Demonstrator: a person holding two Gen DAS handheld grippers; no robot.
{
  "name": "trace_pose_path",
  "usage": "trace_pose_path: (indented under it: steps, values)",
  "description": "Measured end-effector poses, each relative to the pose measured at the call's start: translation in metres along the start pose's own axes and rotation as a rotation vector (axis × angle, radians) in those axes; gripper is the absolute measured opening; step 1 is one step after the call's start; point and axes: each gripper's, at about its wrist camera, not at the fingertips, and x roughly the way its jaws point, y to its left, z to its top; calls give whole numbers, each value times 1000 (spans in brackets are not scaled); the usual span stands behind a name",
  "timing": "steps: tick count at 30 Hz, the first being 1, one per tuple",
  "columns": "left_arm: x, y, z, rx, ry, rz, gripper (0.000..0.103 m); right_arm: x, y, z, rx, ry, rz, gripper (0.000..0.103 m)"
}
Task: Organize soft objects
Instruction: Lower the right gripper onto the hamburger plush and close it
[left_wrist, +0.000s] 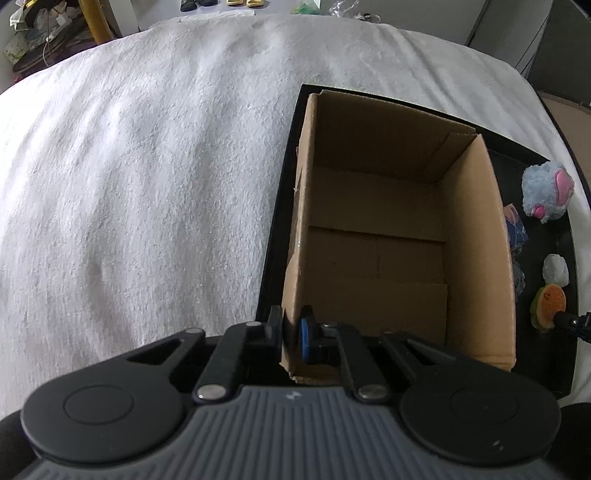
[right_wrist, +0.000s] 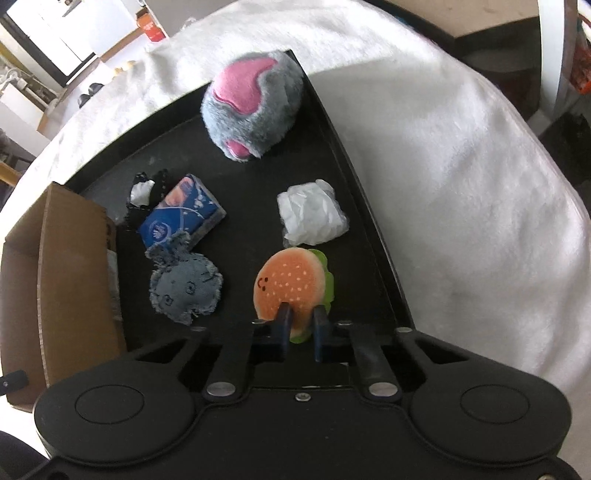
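Here the right gripper (right_wrist: 302, 330) pinches the burger plush (right_wrist: 291, 286).

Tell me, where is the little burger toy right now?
The burger toy lies on the black tray, pinched by the right tool, just below the crumpled white bag and right of the denim patch.

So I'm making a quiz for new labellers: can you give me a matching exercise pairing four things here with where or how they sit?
Things:
1. burger plush
2. cardboard box
3. grey furry plush
4. white crumpled bag

States:
a. gripped on its wall by the left hand-held gripper
b. far end of the black tray
c. pinched by the right hand-held gripper
d. just beyond the burger

Pairs: 1-c, 2-a, 3-b, 4-d
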Motion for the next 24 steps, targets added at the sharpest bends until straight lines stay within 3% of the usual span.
trace_pose_path:
  steps: [3,7,8,10,11,12,19,21,24]
  values:
    - [-3,2,0,1,-11,3,8,-3,2,-1,-5,-10,15,5]
    - [-1,4,0,-5,-12,2,8,-3,0,-2,12,-7,4,7]
    - [-1,4,0,-3,-14,2,8,-1,-1,-2,31,4,-6,13]
    - [-1,3,-1,5,-18,5,8,2,-4,0,59,12,-17,38]
    - [-2,3,-1,8,-19,5,8,3,-4,0,61,2,-22,56]
    - [-2,2,-1,9,-20,3,8,4,-3,0,62,-8,-34,65]
    - [-2,4,0,6,-21,-1,8,18,2,1,71,7,-39,64]
    - [-1,6,-1,0,-19,-7,8,26,3,0,64,27,-29,41]
    - [-2,9,0,-12,-16,-9,9,27,4,1,65,35,-16,33]
